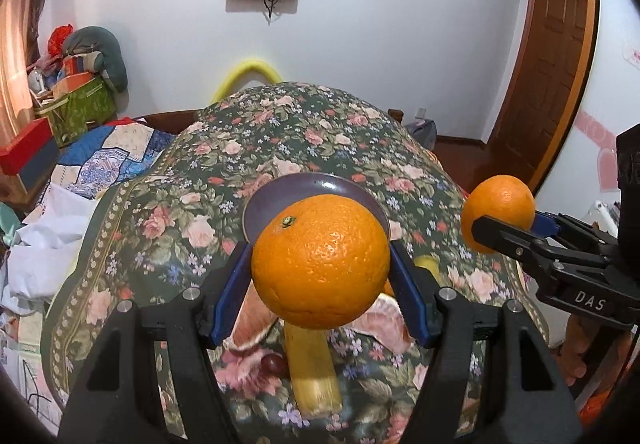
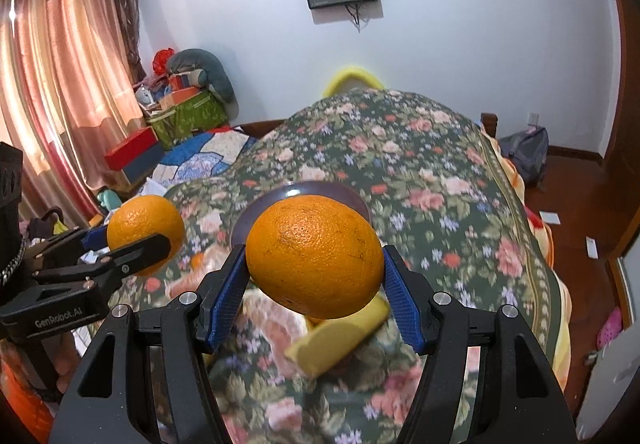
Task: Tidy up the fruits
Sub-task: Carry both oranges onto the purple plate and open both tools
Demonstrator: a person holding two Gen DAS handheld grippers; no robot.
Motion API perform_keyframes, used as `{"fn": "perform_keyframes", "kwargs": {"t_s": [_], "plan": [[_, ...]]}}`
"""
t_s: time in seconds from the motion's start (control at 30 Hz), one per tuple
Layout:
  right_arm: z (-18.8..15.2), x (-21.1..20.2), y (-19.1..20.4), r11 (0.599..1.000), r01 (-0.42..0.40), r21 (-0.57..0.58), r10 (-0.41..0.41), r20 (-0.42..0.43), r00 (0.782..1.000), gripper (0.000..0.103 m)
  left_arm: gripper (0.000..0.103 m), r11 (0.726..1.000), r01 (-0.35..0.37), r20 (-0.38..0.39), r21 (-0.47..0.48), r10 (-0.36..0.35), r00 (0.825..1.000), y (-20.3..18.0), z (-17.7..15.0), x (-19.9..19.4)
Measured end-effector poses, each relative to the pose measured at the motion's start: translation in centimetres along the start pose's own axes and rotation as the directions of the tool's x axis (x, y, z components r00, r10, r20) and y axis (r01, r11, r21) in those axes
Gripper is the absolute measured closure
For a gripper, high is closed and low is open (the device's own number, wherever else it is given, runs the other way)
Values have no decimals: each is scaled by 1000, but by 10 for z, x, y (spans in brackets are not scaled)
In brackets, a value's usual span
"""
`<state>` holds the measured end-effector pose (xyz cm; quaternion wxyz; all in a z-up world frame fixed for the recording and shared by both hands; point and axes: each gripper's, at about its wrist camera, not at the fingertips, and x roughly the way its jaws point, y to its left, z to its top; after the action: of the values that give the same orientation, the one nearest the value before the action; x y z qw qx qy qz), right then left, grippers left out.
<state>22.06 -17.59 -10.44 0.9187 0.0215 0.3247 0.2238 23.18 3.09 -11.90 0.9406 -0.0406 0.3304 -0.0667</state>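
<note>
My left gripper (image 1: pixel 320 276) is shut on an orange (image 1: pixel 320 260) and holds it above the floral cloth. My right gripper (image 2: pixel 314 280) is shut on a second orange (image 2: pixel 314 262), also held in the air. Each held orange shows in the other view: the right one (image 1: pixel 498 212) at the right of the left wrist view, the left one (image 2: pixel 144 232) at the left of the right wrist view. A purple plate (image 1: pixel 316 188) lies on the cloth just beyond both oranges; it also shows in the right wrist view (image 2: pixel 320 190). Below lie pomelo pieces (image 1: pixel 386 324) and a yellow fruit (image 1: pixel 314 376).
A floral cloth (image 1: pixel 320 132) covers the raised surface. A dark grape (image 1: pixel 274 364) lies by the yellow fruit. Boxes and bags (image 2: pixel 184 108) are piled at the far left by the curtain. A wooden door (image 1: pixel 560 64) stands at the right.
</note>
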Motion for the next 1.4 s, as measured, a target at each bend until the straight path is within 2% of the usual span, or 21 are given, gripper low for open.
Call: {"fn": "perform_keyframes", "kwargs": {"t_s": [0.23, 0.5, 1.07, 1.4], "plan": [[18, 19, 3, 1000, -2, -7, 3, 21, 1000, 41, 36, 1000, -5, 3, -8, 5, 1000, 9, 13, 19], [29, 53, 2, 1000, 7, -23, -7, 0, 1000, 41, 36, 999, -3, -15, -37, 2, 1000, 26, 27, 50], [46, 130, -18, 1000, 10, -23, -12, -108, 994, 41, 36, 998, -16, -93, -65, 10, 996, 57, 51, 129], [51, 166, -19, 996, 28, -79, -43, -189, 981, 41, 36, 998, -29, -157, -52, 21, 987, 62, 56, 169]]}}
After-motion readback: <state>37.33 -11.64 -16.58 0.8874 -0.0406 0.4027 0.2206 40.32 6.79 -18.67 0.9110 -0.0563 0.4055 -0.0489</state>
